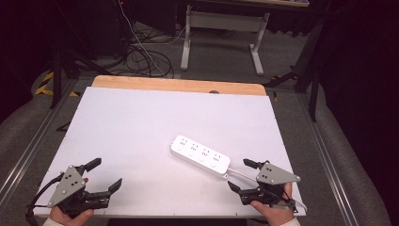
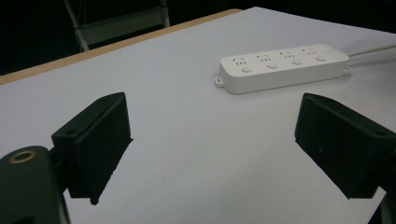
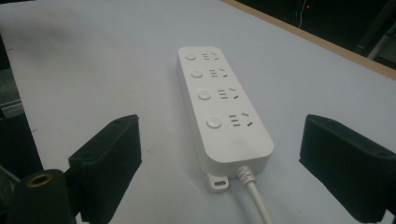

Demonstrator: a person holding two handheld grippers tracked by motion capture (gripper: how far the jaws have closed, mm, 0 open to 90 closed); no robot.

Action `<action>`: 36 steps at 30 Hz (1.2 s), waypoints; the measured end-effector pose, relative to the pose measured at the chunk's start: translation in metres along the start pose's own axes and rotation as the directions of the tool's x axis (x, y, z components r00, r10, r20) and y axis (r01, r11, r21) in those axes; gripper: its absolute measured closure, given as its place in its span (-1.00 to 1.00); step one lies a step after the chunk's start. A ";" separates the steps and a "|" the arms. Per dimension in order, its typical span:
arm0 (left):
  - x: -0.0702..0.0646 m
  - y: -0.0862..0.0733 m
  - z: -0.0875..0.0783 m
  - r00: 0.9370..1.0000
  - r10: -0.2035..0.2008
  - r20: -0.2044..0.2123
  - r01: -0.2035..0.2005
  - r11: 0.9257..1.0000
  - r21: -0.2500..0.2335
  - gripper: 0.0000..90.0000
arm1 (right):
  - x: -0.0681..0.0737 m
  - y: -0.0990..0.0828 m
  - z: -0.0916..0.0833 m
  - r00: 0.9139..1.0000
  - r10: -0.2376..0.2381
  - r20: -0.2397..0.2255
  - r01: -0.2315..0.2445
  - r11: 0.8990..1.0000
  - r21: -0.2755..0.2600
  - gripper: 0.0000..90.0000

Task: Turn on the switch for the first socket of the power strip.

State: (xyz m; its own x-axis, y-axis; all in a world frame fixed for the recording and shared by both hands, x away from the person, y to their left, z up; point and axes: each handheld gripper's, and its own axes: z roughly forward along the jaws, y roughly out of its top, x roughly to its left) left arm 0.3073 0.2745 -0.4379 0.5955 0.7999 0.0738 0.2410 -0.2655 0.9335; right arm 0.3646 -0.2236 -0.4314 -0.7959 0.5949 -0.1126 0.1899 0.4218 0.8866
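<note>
Both grippers — left gripper (image 1: 104, 173), right gripper (image 1: 241, 174) — hold matte black jaws wide apart, empty. Ahead of the right one lies a smooth white power strip (image 1: 200, 155) with rounded corners — its cord (image 1: 242, 174) cut off beneath that gripper.

A white four-socket power strip (image 1: 201, 155) with four round buttons lay flat and diagonal on the tabletop (image 1: 131, 127), right of centre, its white cord (image 1: 242, 174) trailing toward the near right edge.

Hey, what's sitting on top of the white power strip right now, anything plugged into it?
Nothing rests on the power strip: its four sockets and four round buttons are bare, with no plugs in them. Its cord leaves one end. Its underside, flat on the white table, is hidden.
</note>
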 end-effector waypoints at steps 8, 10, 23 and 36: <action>0.000 0.000 0.000 1.000 0.000 -0.007 0.000 1.000 0.000 -0.74 | -0.005 0.015 0.004 1.000 -0.004 -0.012 0.004 1.000 0.013 -0.63; 0.000 0.000 0.000 1.000 0.000 -0.007 0.000 1.000 0.001 -0.74 | -0.006 0.018 0.006 1.000 0.000 -0.019 0.000 1.000 0.012 -0.63; -0.001 -0.001 0.000 1.000 -0.007 -0.006 0.007 1.000 0.001 -0.74 | -0.009 0.040 0.022 1.000 -0.022 -0.019 0.023 0.999 0.025 -0.61; -0.001 -0.001 0.000 1.000 -0.001 -0.005 0.001 1.000 0.004 -0.74 | -0.010 0.056 0.046 0.999 -0.026 -0.047 0.029 0.999 0.046 -0.60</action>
State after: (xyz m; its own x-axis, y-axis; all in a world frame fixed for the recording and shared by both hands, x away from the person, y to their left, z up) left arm 0.3071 0.2739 -0.4386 0.5913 0.8030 0.0745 0.2449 -0.2667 0.9321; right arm 0.4095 -0.1749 -0.4011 -0.8266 0.5509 -0.1149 0.1931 0.4695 0.8616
